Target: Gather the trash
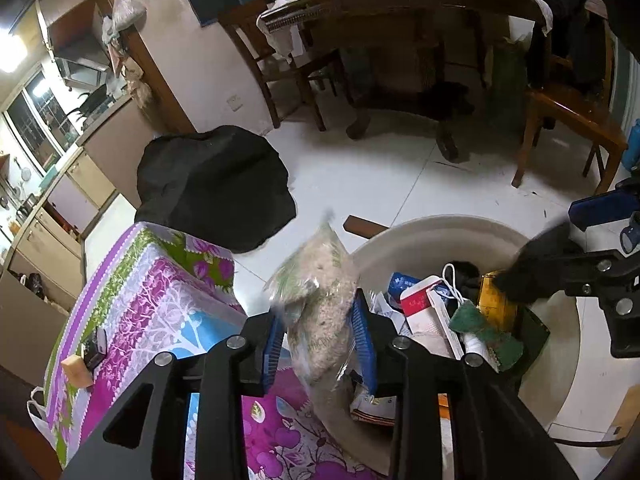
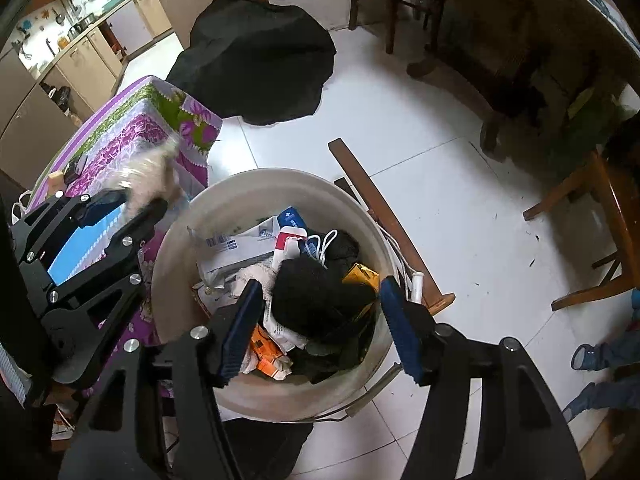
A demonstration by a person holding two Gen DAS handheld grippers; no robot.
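Note:
My left gripper (image 1: 322,332) is shut on a clear plastic bag of pale grainy stuff (image 1: 320,296), held at the edge between the floral table (image 1: 160,300) and the beige trash bucket (image 1: 440,226). In the right wrist view the bag (image 2: 150,174) is blurred beside the bucket rim (image 2: 224,196). My right gripper (image 2: 318,324) is open right above the bucket, with a black fuzzy item (image 2: 316,296) lying loose between its pads on top of the trash. The bucket holds paper, boxes, a green sponge (image 1: 486,332) and a yellow carton (image 2: 362,274).
A black cloth-covered object (image 2: 256,60) stands behind the table. A wooden slat (image 2: 384,220) lies on the white tile floor beside the bucket. A dining table (image 1: 400,0) and chairs (image 1: 568,120) stand further off. A small block (image 1: 76,370) and a dark device (image 1: 94,350) lie on the floral table.

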